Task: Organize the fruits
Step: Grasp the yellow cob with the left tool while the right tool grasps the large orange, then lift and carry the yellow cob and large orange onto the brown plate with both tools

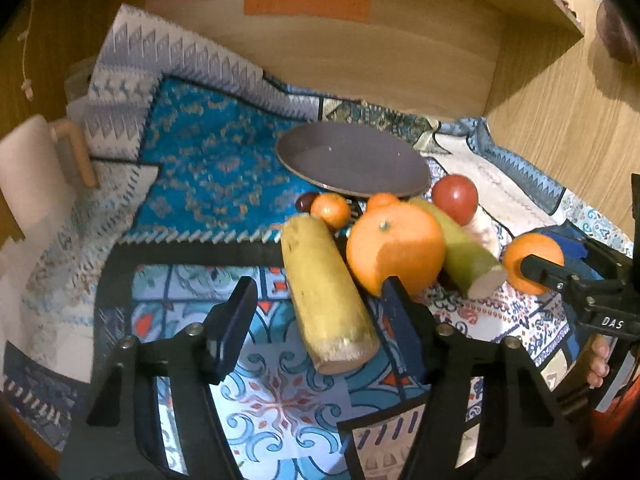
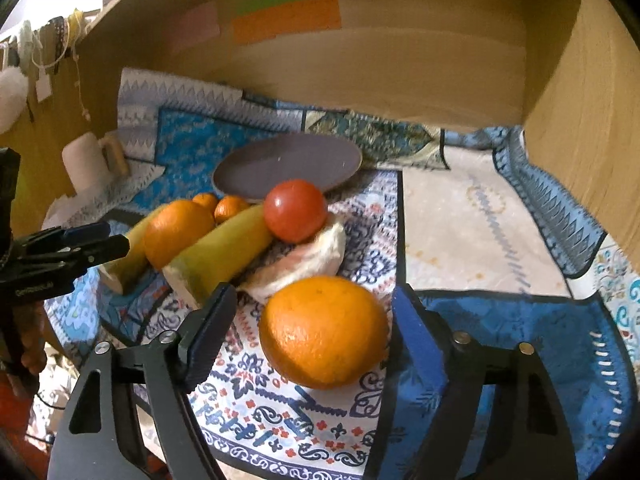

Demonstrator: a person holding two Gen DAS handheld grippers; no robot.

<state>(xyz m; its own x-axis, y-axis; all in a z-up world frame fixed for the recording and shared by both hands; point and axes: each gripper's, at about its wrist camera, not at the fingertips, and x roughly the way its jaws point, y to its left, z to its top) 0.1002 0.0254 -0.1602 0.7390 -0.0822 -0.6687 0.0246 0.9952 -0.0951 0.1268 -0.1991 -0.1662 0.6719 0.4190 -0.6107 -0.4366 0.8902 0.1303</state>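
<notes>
Between your right gripper (image 2: 312, 328)'s spread fingers (image 2: 208, 328) a round, dimpled orange (image 2: 324, 332) sits on the patterned cloth (image 2: 280, 420), ungripped. Your left gripper (image 1: 316, 320), also released, straddles a yellow banana piece (image 1: 326, 296) near the plate (image 1: 352, 160).

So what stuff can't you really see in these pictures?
- Small dark fruit: left view, mostly hidden behind a little orange; kind unclear.
- White lump: right view, blurry, tucked under the tomato; can't tell what it is.
- Colored paper notes: both views, writing too blurred to read.
- Mug: left view, partly cut off by the edge.
</notes>
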